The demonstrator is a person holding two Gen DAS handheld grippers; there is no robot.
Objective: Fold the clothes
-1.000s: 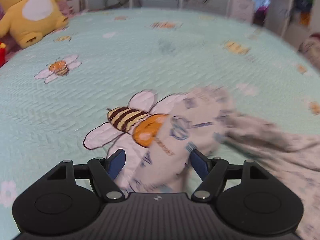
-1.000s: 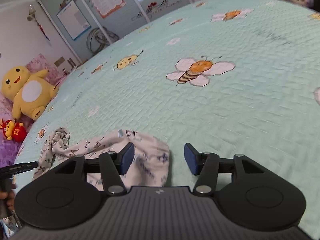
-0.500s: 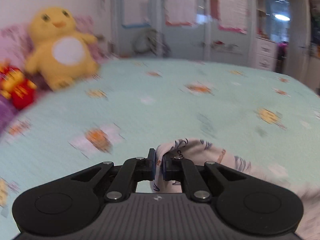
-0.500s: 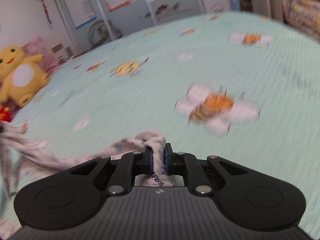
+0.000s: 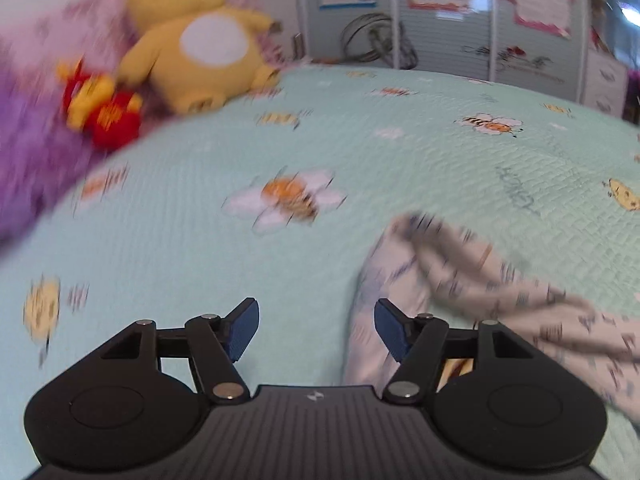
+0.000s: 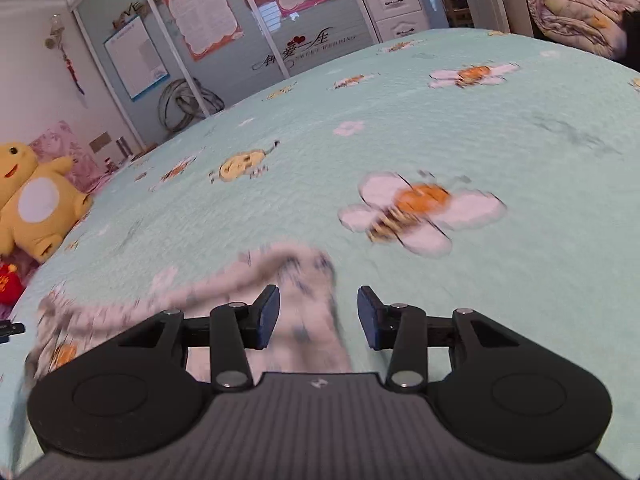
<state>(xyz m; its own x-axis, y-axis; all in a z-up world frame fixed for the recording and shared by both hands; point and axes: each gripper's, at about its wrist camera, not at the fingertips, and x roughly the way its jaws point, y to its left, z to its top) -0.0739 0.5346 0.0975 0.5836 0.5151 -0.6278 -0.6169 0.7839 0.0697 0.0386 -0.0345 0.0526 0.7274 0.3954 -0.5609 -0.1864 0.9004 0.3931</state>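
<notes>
On the wardrobe door (image 6: 304, 48) at the top of the right-wrist frame, a decal reads "SWEET WEDDING" under larger brush-style characters I cannot make out; higher left, small letters spell "LOVE". The posters (image 6: 204, 20) carry text too small to read.

My right gripper (image 6: 318, 312) is at lower centre, its jaws opening, blue pads apart. The printed pale garment (image 6: 308, 312) lies on the mint-green bee-print bedspread (image 6: 520, 152), one end running up between the pads close to the left one, the rest trailing to the lower left. Blur hides whether that pad touches the cloth.

In the left-wrist frame my left gripper (image 5: 316, 330) is at lower centre, its jaws also opening, wide, with only bedspread (image 5: 200, 240) between the pads. The garment (image 5: 460, 280) lies at lower right, its edge just beside and behind the right-hand pad, stretching away to the right edge.

A yellow plush toy (image 5: 196, 36) and a red plush toy (image 5: 104, 112) sit at upper left.
</notes>
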